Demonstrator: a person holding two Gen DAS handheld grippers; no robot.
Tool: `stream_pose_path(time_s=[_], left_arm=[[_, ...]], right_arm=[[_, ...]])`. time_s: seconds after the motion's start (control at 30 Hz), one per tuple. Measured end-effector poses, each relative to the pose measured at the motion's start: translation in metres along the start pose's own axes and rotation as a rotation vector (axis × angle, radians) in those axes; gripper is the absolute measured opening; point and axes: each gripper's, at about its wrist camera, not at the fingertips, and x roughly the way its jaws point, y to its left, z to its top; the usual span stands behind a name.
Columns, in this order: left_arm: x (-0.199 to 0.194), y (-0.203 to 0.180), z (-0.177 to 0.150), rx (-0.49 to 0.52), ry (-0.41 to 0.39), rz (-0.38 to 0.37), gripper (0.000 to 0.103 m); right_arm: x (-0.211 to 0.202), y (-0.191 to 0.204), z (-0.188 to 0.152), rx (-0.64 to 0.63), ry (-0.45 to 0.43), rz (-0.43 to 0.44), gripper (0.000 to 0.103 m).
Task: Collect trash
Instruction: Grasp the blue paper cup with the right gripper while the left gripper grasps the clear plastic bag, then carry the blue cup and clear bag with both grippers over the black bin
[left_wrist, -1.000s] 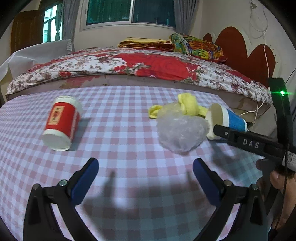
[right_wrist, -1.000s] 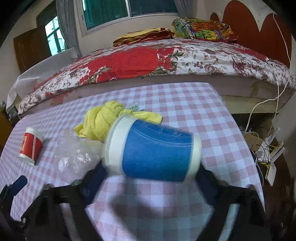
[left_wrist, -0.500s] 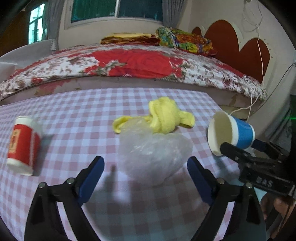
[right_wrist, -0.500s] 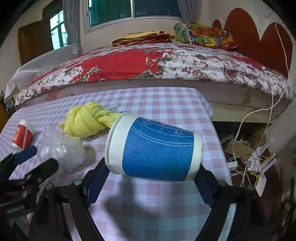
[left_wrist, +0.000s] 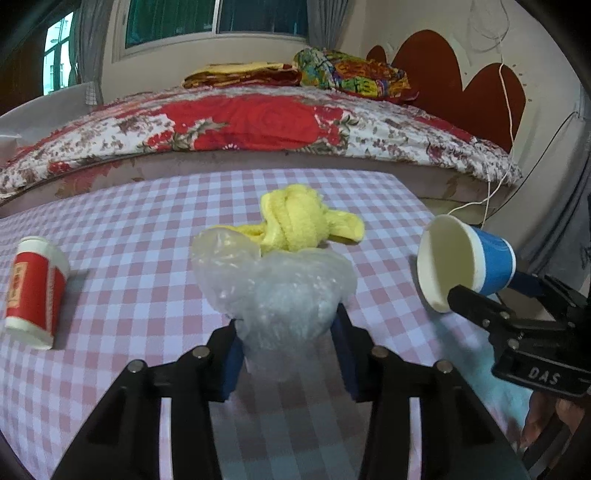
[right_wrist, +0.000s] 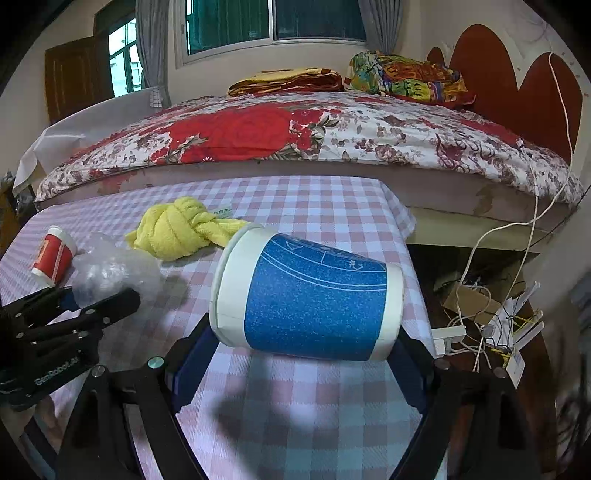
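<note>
Setting: bedroom; bed (left_wrist: 258, 125) with red floral cover behind, curtained window above, red scalloped headboard at right.
Surface: pink-and-white checked cloth (left_wrist: 129, 288), set close against the bed.
Left hand-held gripper (left_wrist: 288, 354): blue pads closed in against both sides of a crumpled clear plastic bag (left_wrist: 280, 288); bag bulging up between the pads, low over the surface; contact with the cloth not discernible.
Right hand-held gripper (right_wrist: 306, 354): closed on a blue paper cup (right_wrist: 314, 299), pinched across rim and base; cup lying sideways, clear of the surface, open mouth turned toward the left hand-held gripper.
Blue paper cup, left wrist view (left_wrist: 465, 262): white interior visible; near the right edge of the surface.
Yellow cloth (left_wrist: 295, 225): knotted, lying on the surface just behind the plastic bag, touching it.
Red-and-white cup (left_wrist: 33, 291): on its side at the left of the surface, well apart from the bag.
Beyond the right edge: white cables and a power strip (right_wrist: 448, 334) on the floor.
</note>
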Motion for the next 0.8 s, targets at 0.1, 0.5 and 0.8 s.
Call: stream_pose_path(time_s=[0.1, 0.5, 0.8], left_arm=[[-0.013, -0.003, -0.004, 0.0, -0.012, 0.002, 0.045], [-0.07, -0.03, -0.025, 0.035, -0.061, -0.022, 0.045], [-0.098, -0.063, -0.043, 0.071, -0.068, -0.065, 0.045]], right_arm=[[-0.01, -0.001, -0.005, -0.001, -0.005, -0.001, 0.088], [-0.074, -0.003, -0.034, -0.03, -0.043, -0.023, 0.088], [-0.131, -0.017, -0.063, -0.013, -0.073, -0.058, 0.088]])
